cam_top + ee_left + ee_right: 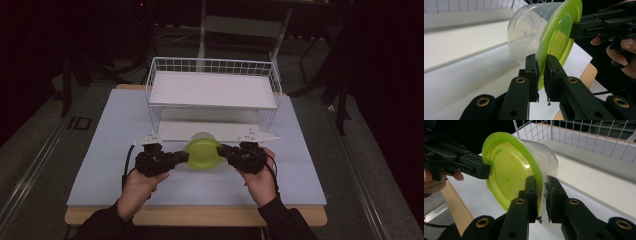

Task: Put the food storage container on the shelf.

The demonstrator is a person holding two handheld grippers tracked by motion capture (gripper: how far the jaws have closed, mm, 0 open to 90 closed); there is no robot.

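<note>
Clear round plastic container with a lime-green lid is hanging just above the pale blue table top, turned on its side so the lid is facing the person at the near edge and the clear base is pointing toward the far side. The left gripper is pinching the lid's rim on the left, and in the left gripper view its jaws are closed tight on that green edge. The right gripper is clamping the opposite rim, its jaws pressed shut on the lid's edge in the right gripper view. Both hands are sharing the load, one on each side.

Just beyond the container, the white wire two-tier rack is standing at the far middle of the table, with a white upper shelf and an open lower level facing the person.

Judging by this, the step in hand is a two-handed carry of the container toward the rack. The next move is calling for both grippers to be travelling together at one height, keeping the rim level between them, so neither pinch slips and the container clears the wire front.
</note>
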